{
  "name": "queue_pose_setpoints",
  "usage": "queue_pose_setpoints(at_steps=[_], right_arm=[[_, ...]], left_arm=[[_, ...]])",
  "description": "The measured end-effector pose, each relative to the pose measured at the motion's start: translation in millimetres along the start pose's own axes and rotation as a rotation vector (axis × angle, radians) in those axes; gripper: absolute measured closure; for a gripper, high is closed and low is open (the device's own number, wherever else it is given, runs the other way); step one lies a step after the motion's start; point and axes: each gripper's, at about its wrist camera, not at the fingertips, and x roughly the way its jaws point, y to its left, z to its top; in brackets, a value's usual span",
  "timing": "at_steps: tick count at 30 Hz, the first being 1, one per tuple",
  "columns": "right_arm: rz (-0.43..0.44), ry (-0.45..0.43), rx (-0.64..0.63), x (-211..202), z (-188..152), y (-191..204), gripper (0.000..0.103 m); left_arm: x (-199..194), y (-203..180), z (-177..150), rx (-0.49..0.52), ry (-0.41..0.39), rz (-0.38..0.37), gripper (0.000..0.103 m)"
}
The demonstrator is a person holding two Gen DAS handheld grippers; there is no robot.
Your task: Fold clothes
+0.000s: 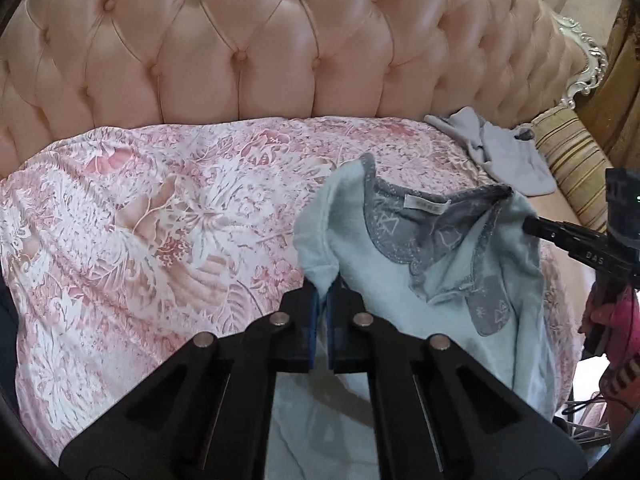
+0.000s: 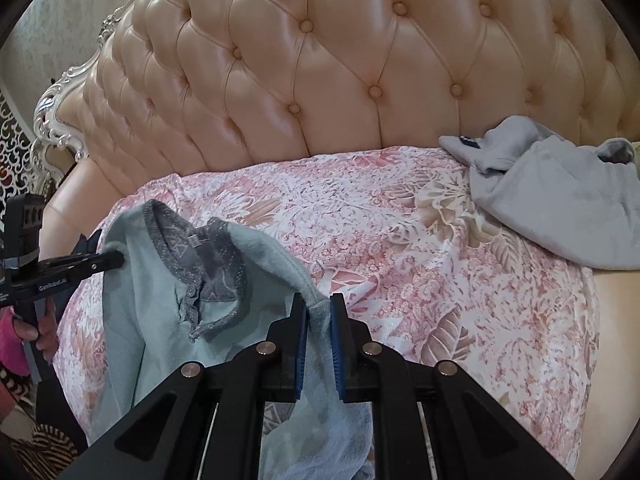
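While both grippers pinch it, the pale blue top (image 1: 460, 280) hangs lifted above the pink floral bedspread (image 1: 160, 220), in front of the padded headboard (image 1: 260, 40). Left gripper (image 1: 325, 300): blue pads pressed together on a fold of the top's shoulder edge, w/ fabric bunched betw. them. Right gripper (image 2: 319, 312): pads nearly together, clamped on the other shoulder's edge; cloth runs down betw. the fingers and out of view under the gripper body. Grey patterned collar (image 1: 452, 232) sits betw. the two grips, w/ a small white label (image 1: 426, 202) inside the neck; its text is too small to read. Lower part of the top is cut off by the frame and hidden behind the gripper bodies, so sleeves and hem can't be made out. Grey garment (image 2: 560, 200) lies crumpled on the bedspread, close to the headboard, well apart from the top; its right end is cut off. Hand (image 2: 40, 320) on the left gripper's handle is only partly seen at the frame edge, w/ a pink sleeve (image 2: 12, 340) beside it.
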Motion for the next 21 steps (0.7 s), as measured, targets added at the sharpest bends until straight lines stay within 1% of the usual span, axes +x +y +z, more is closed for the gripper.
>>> queue_pose_setpoints(at_steps=[3, 6, 8, 11, 14, 17, 21], right_arm=[[-0.035, -0.039, -0.011, -16.7, -1.6, 7.6, 0.092], [-0.079, -0.107, -0.069, -54.1, -6.0, 27.6, 0.092], [-0.117, -0.144, -0.123, -83.9, -10.2, 41.6, 0.092], [-0.172, -0.214, -0.200, -138.1, -20.2, 72.8, 0.092], [-0.210, -0.311, -0.252, -210.3, -34.1, 107.2, 0.092], [-0.268, -0.399, -0.313, -279.3, -52.6, 142.8, 0.092], [-0.345, -0.483, -0.391, -353.5, -75.8, 188.1, 0.092]], left_arm=[[-26.2, -7.5, -4.6, 0.052, -0.037, 0.012, 0.099], [-62.4, -16.7, -10.8, 0.125, -0.088, 0.047, 0.099], [-95.3, -22.1, -18.9, 0.181, -0.128, 0.073, 0.099], [-146.5, -33.6, -36.3, 0.267, -0.185, 0.114, 0.099], [-209.2, -49.1, -61.9, 0.375, -0.271, 0.157, 0.099], [-262.0, -63.0, -82.8, 0.442, -0.347, 0.164, 0.099], [-333.5, -76.5, -106.1, 0.501, -0.463, 0.153, 0.099]])
